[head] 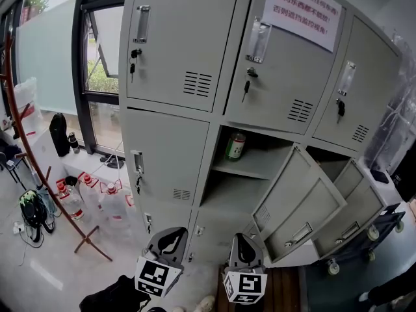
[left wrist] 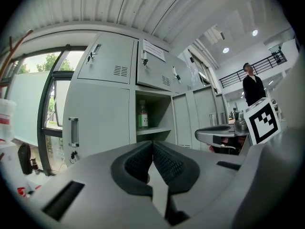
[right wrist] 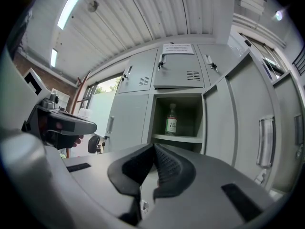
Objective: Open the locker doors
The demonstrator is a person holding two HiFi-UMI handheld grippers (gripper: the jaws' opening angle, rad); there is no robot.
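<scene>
Unclench left hand-held gripper (left wrist: 152, 151), clenched empty like right hand-held gripper (right wrist: 154, 154); pinch handle (head: 138, 162), pull door (head: 170, 149) out slow.

The pale-grey steel locker cabinet (head: 169, 44) bears a white paper notice (head: 302, 8) printed in red. The glass bottle (head: 235, 145) has a green label, its cap possibly red. The grey left gripper (left wrist: 152, 144) and right gripper (right wrist: 154, 147) carry black, finely dimpled pads (left wrist: 138, 163).

Soft window (head: 104, 77) daylight, fisheye-warped edges
</scene>
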